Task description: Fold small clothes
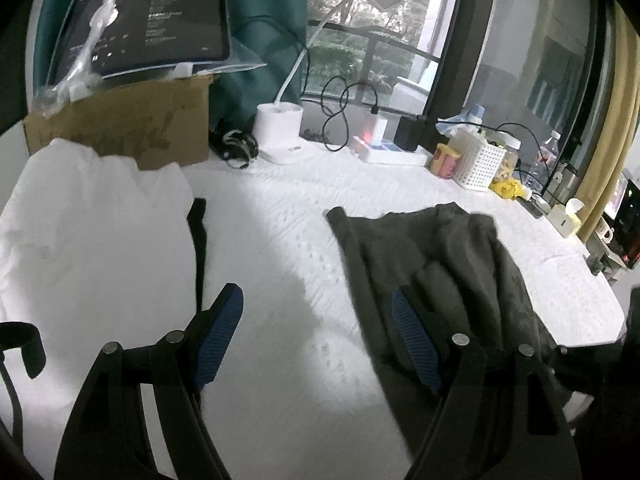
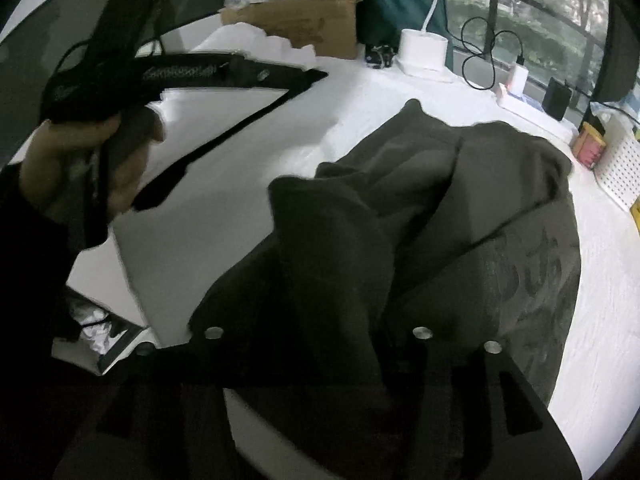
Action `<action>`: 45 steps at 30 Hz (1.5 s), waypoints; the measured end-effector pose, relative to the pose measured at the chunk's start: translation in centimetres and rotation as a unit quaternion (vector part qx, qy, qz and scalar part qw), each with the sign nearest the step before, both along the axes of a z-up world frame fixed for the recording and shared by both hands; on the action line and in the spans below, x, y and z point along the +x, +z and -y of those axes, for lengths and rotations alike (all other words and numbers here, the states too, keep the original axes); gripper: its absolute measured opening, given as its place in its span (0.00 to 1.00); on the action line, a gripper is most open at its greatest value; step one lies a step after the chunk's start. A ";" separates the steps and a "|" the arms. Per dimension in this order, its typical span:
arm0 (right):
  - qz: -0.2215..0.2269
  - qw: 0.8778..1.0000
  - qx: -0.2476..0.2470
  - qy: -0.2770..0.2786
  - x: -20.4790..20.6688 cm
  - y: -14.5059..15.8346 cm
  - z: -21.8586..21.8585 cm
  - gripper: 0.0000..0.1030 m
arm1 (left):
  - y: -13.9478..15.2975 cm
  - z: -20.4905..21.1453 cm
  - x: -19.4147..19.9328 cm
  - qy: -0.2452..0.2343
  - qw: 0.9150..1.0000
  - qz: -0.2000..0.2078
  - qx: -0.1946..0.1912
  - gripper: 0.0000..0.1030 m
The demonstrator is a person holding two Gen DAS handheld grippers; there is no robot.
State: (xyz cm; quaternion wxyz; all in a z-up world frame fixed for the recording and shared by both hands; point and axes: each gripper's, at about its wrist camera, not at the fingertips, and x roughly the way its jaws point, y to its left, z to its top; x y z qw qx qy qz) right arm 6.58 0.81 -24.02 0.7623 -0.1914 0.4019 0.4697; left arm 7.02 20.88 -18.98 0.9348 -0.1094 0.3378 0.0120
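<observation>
Blue ribbed pads [image 1: 219,336] line the left gripper [image 1: 316,336], whose fingers stand wide apart and hold nothing, hovering over the white table cover [image 1: 272,216] between two garments. The right gripper [image 2: 320,320] looks clamped on a bunched fold of the dark olive garment [image 2: 460,208]: cloth rises straight up from between its fingers, though the tips themselves are buried in fabric. From that pinch the garment drapes away across the table, crumpled, with a printed design on its right side. In the left wrist view the same garment [image 1: 436,256] lies just right of the open fingers, and a white garment [image 1: 92,220] lies to the left, near a cardboard box [image 1: 132,128]. A lamp base [image 1: 280,124] and a white basket [image 1: 480,164] stand well behind.

The step in hand appears to be lifting the olive piece to spread it flat. Next, the left gripper likely needs to take an opposite edge so both can pull the cloth taut.
</observation>
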 end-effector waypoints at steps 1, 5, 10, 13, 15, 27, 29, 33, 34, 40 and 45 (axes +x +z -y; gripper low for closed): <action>0.000 1.000 0.001 0.002 -0.4 0.1 0.4 0.62 | 0.1 0.3 0.1 -0.002 1.000 0.000 0.001 0.75; 0.003 1.000 0.008 -0.002 -1.6 1.2 2.9 0.62 | 0.1 1.5 0.9 -0.021 1.000 -0.005 0.003 0.75; 0.012 0.999 0.019 -0.023 -1.9 3.0 6.1 0.62 | -1.4 4.1 3.3 -0.076 0.996 -0.037 -0.022 0.75; 0.018 0.999 0.017 -0.043 -1.4 3.7 8.1 0.63 | -1.7 5.4 4.4 -0.103 0.993 -0.050 -0.020 0.75; 0.024 0.997 0.017 -0.064 -0.5 4.3 9.7 0.63 | -1.9 5.9 5.0 -0.117 0.991 -0.054 -0.020 0.75; 0.026 0.977 0.056 -0.205 12.5 4.5 13.8 0.62 | -4.6 8.4 8.3 -0.173 0.980 -0.097 0.026 0.38; 0.016 0.978 0.068 -0.198 14.4 4.0 13.0 0.62 | -4.8 8.8 8.4 -0.185 0.978 -0.098 0.019 0.17; -0.004 0.983 0.066 -0.172 18.6 2.5 10.4 0.51 | -4.2 9.5 8.1 -0.190 0.978 -0.082 0.037 0.03; -0.008 0.985 0.061 -0.164 19.6 2.1 9.6 0.51 | -4.0 9.4 8.1 -0.185 0.979 -0.078 0.036 0.03; -0.036 0.990 0.024 -0.134 23.0 -0.3 6.6 0.51 | -0.9 6.3 7.6 -0.121 0.992 -0.030 0.034 0.02; -0.028 0.992 0.004 -0.123 24.9 -1.1 6.4 0.51 | -0.2 4.0 8.1 -0.089 0.995 -0.019 0.036 0.02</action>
